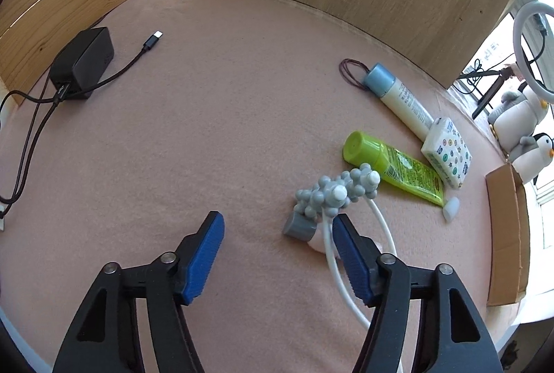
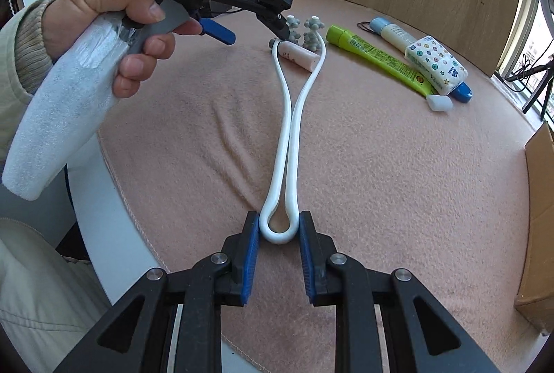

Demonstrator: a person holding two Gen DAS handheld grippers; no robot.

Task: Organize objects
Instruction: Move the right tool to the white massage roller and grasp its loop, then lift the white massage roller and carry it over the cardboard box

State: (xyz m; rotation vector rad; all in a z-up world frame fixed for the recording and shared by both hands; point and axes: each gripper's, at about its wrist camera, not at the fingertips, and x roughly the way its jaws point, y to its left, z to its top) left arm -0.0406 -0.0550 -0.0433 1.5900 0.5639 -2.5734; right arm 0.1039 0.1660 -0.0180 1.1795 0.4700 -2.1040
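I take the pink cloth (image 2: pixel 381 182) over the table as my landmark, and the biggest thing on it that matters is the white massager (image 2: pixel 289 144), lying with its long axis running straight away from my right gripper (image 2: pixel 279 231) toward the far side of the cloth. Its looped handle end sits nearest me, and my right gripper is clenched on that loop, pads pressing both sides. At the far end the two arms spread and carry the grey knobbed rollers (image 1: pixel 341 191), which straddle a small pink tube (image 2: pixel 298 56) lying crosswise on the cloth. My left gripper (image 1: pixel 277 236) hangs over that far end, pointing steeply down, its fingers (image 1: pixel 204 255) spread with nothing between them; the right-hand finger sits just beside a white arm of the massager, the roller heads just beyond its tip. I judge the left hand is the nearer one to the roller end and the tube. Further right on the cloth lie the green tube (image 2: pixel 377 59) and the tissue pack (image 2: pixel 436 63).
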